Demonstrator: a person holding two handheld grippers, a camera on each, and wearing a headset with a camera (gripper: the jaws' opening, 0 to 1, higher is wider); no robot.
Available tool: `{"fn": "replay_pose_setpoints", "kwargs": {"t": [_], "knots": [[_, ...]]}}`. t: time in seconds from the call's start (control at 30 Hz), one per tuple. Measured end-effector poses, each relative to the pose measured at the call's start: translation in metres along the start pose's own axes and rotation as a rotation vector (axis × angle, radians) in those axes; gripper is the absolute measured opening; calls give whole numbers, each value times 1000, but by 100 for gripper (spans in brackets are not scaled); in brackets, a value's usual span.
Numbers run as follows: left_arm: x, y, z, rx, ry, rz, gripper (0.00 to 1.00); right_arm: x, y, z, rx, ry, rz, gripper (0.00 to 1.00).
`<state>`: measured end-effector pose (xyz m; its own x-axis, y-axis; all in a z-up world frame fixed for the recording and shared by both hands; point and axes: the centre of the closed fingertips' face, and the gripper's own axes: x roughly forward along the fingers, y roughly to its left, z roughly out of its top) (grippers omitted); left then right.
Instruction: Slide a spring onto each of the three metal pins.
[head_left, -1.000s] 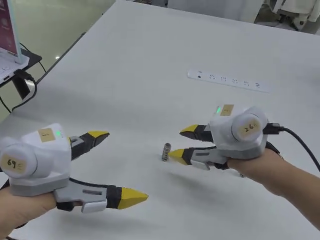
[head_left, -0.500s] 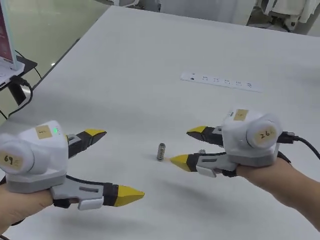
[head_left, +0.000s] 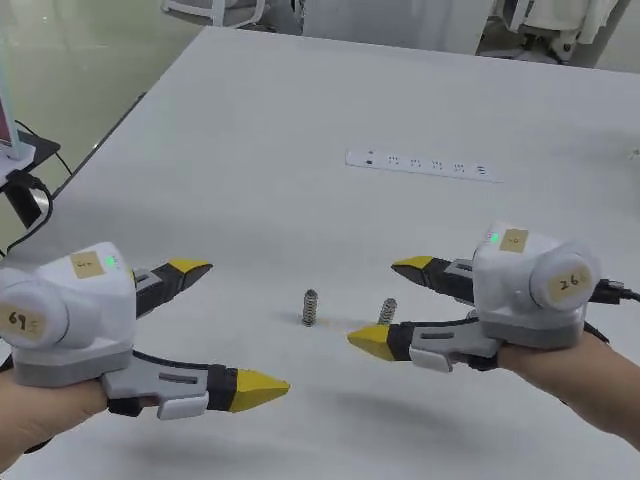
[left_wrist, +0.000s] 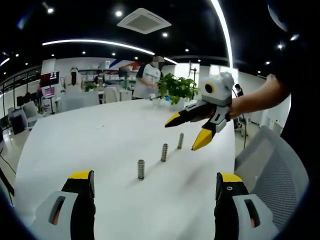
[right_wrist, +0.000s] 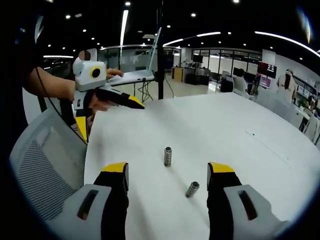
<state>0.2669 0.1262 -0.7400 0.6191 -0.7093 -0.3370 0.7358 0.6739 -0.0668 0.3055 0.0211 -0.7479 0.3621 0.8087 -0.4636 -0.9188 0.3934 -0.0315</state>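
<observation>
Two short upright pins with coiled springs stand on the white table: one spring (head_left: 310, 307) in the middle, a second spring (head_left: 387, 311) between the right gripper's fingertips. The left gripper view shows three spring-covered pins in a row: near (left_wrist: 141, 169), middle (left_wrist: 164, 152), far (left_wrist: 180, 140). The right gripper view shows one upright spring (right_wrist: 168, 156) and a leaning one (right_wrist: 192, 189). My left gripper (head_left: 225, 326) (left_wrist: 154, 176) is open, left of the springs and apart from them. My right gripper (head_left: 388, 302) (right_wrist: 167, 167) is open and grips nothing.
A white power strip (head_left: 420, 164) lies farther back on the table (head_left: 300, 120). The table's left edge runs diagonally, with a stand and cables beyond it. A grey mesh chair (right_wrist: 45, 165) is close by. A laptop (right_wrist: 135, 75) and people are in the background.
My right gripper has drawn back to the right, away from the middle spring, and a second spring now shows at its tips. The left gripper has hardly moved. The camera shifted.
</observation>
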Motion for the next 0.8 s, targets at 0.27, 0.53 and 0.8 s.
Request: {"fn": "replay_pose_setpoints", "kwargs": {"t": [0.27, 0.53, 0.8], "knots": [[3, -3, -1, -3, 9, -6, 99, -25, -6, -11, 57, -45, -41, 71], [3, -5, 2, -8, 1, -4, 99, -45, -10, -12, 95, -100, -71, 81], [2, -6, 3, -11, 2, -3, 99, -57, -15, -26, 119, -94, -101, 90]]}}
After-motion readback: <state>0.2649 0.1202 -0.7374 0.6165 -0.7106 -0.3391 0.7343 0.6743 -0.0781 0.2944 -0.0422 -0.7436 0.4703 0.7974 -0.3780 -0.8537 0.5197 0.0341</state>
